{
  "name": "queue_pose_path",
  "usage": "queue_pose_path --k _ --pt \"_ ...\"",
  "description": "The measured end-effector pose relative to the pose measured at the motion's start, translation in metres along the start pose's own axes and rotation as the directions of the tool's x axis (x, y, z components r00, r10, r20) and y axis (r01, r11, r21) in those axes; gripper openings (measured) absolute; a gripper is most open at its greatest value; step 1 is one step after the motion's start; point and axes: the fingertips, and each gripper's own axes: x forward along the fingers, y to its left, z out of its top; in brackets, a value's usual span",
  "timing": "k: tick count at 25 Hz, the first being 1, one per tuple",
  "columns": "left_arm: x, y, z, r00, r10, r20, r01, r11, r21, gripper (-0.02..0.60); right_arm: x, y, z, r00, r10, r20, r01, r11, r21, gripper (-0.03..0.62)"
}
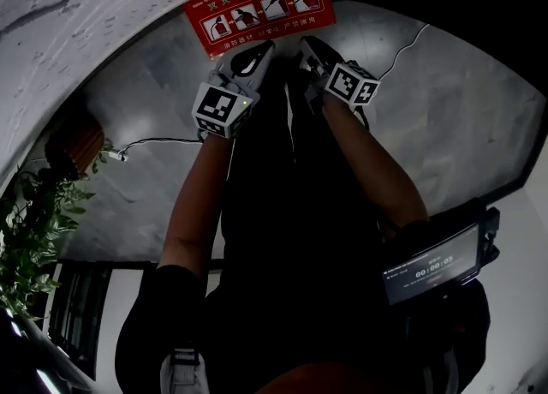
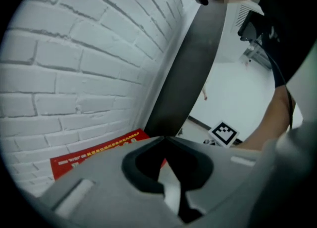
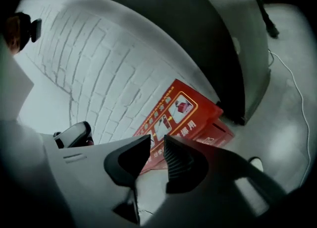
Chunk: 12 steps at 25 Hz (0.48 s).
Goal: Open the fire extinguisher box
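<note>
The red fire extinguisher box (image 1: 257,7) stands on the floor against the white brick wall, with white pictograms on its top panel. The left gripper view shows it as a red box (image 2: 94,152) low at the left, the right gripper view as a red box (image 3: 183,113) just beyond the jaws. My left gripper (image 1: 250,60) hovers near its front edge, its tips meeting, shut on nothing (image 2: 165,138). My right gripper (image 1: 310,50) is beside it, close to the box. Its jaws (image 3: 157,140) stand a narrow gap apart with nothing between them. Whether the lid is raised I cannot tell.
The brick wall (image 1: 86,7) runs behind the box. A dark upright panel (image 2: 193,63) stands right of the box. A white cable (image 1: 154,142) lies on the grey floor, a potted plant (image 1: 34,212) at the left. A small screen (image 1: 432,268) sits at the person's right side.
</note>
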Motion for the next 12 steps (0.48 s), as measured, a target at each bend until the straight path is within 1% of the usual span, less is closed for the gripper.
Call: queue_pose_path --k 3,5,10,12 --pt "0.014 0.002 -0.029 0.999 -0.010 -0.050 0.009 1.000 -0.024 0.002 0.009 -0.030 -0.012 0.999 -0.023 0.026 0.020 0.994 0.107 0.089" --pt "0.020 -0.001 -0.045 0.997 -0.016 -0.079 0.013 0.999 -0.038 0.002 0.017 -0.044 -0.017 0.999 -0.023 0.038 0.016 0.987 0.157 0.106" --pt "0.025 -0.002 -0.077 0.994 -0.017 -0.108 0.013 0.999 -0.041 0.002 0.039 -0.065 -0.027 0.999 0.013 0.034 -0.021 0.970 0.244 0.174" --pt "0.025 -0.006 -0.083 0.993 -0.025 -0.119 0.020 0.999 -0.043 0.002 0.047 -0.071 -0.030 0.999 0.031 0.037 -0.040 0.957 0.286 0.185"
